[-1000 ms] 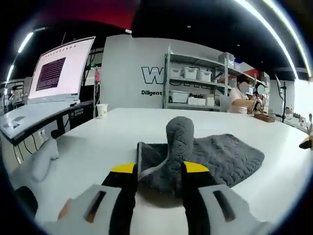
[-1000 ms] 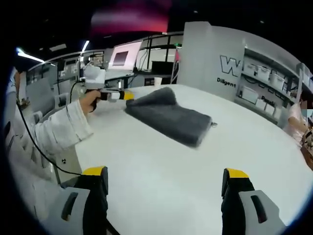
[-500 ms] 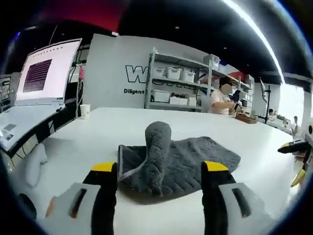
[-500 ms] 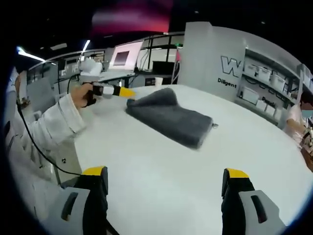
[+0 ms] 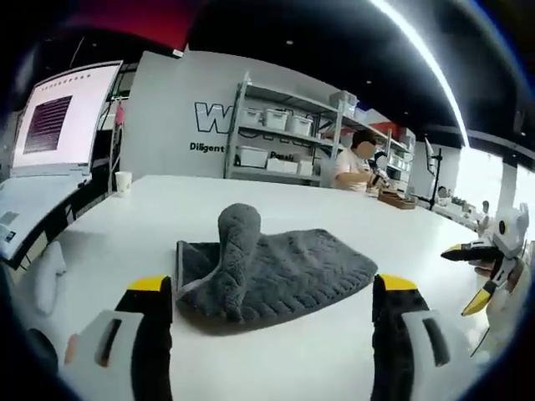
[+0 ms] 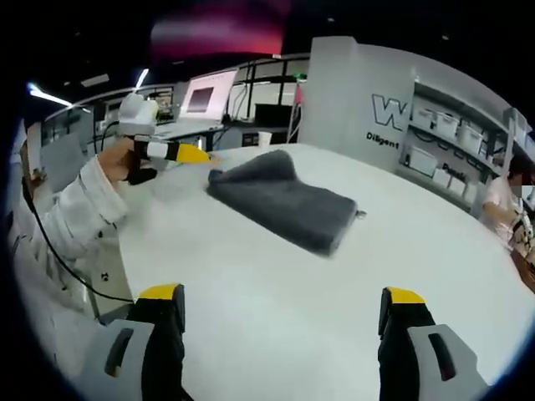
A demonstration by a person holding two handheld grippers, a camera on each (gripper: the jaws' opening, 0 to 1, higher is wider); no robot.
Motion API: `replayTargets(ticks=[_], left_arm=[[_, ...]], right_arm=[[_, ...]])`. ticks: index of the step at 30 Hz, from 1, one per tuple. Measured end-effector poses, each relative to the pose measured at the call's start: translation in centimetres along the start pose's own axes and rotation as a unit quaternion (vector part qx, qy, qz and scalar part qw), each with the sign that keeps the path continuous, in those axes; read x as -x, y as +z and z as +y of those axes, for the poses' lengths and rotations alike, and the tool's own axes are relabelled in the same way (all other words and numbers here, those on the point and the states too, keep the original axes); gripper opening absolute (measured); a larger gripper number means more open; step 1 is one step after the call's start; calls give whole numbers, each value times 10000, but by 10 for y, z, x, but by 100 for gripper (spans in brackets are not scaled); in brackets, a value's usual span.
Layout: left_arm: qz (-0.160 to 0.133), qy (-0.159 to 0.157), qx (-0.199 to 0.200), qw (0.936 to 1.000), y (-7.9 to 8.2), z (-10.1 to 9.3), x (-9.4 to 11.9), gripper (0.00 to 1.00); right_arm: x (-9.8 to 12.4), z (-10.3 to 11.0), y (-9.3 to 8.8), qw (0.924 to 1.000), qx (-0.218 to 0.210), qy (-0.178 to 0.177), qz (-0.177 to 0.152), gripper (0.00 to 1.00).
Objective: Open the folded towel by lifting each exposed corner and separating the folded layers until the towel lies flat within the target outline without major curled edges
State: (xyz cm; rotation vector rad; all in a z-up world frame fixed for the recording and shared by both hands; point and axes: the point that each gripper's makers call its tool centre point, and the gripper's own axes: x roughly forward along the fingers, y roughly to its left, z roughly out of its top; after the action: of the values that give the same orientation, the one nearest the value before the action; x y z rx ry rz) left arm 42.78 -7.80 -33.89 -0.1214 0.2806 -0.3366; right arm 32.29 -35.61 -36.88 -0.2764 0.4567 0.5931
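left gripper view: towel (image 5: 276, 276) lies crosswise, raised fold at left.

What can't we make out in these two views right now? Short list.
- Target outline: no marking can be made out on the white table in either view.
- Gray towel: number of folded layers is unclear; the raised hump hides the part behind it in the left gripper view.
- Towel far edge in the right gripper view: too blurred to judge curl.
- Wall lettering: cut off by the shelving.
- Monitor: text too small.
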Motion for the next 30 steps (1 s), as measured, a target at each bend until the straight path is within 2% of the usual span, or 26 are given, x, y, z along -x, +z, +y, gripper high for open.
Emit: replayTargets(ticks=[6,11,16,18,21,23,30], left_arm=[[64,-107,-23,9999,-3,-5,4,99],[231,-299,3,9993,-8,-13,9,99],[270,-216,-162,9993,-9,-11,16,99],[298,-331,-53,9990,-10,-16,20,99],[269,-434,-94,9987,-8,-24,24,99],[303,-451,-175,9984,-6,-27,28,99],[213,-482,-229,9983,-1,-31,38,99]], right_arm=[[-4,-4,3,10000,23,-43,-6,95],[-9,-10,10,9999,73,-104,-26,95],[-17,-24,24,9995,-42,-217,-212,90],[-21,-33,32,9987,-186,-319,-364,88],[-25,-37,38,9983,-188,-278,-479,80],[-37,-44,42,9980,-209,-259,-535,77],[-66,-55,35,9990,-231,-203,-317,71]])
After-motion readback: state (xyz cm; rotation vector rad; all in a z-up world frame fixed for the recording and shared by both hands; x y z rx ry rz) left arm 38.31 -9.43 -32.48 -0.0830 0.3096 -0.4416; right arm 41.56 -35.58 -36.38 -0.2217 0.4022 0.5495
